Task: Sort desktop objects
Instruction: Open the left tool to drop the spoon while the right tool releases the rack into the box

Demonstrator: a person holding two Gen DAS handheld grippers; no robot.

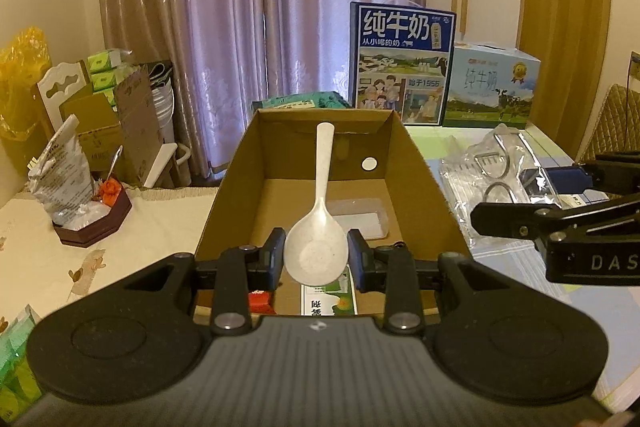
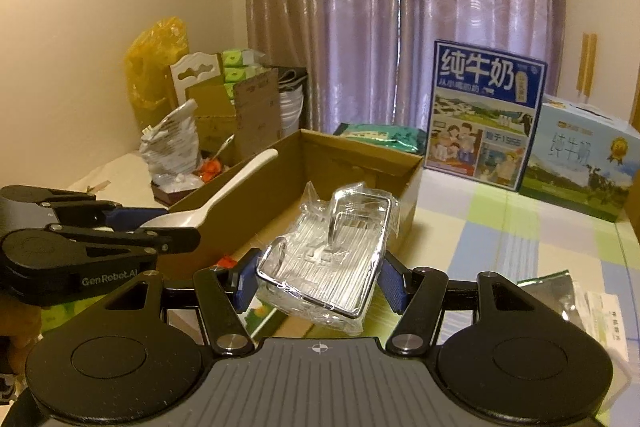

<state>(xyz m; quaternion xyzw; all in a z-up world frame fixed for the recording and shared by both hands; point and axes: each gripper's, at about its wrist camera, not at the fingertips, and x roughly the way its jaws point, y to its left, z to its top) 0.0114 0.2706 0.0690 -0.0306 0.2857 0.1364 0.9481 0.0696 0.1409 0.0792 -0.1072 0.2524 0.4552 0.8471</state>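
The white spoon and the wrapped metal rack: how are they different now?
The white spoon is bare, opaque plastic; the metal rack is shiny and wrapped in clear film. The left gripper holds the spoon, the right gripper the rack. Both hang at the cardboard box.

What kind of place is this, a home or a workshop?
Most likely a room in a home. Long purple curtains hang behind a table with a patterned cloth, and milk cartons, tissue packs and a cardboard box of small household things stand about.

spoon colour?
Off-white with fine speckles; the spoon shows best in the left wrist view.
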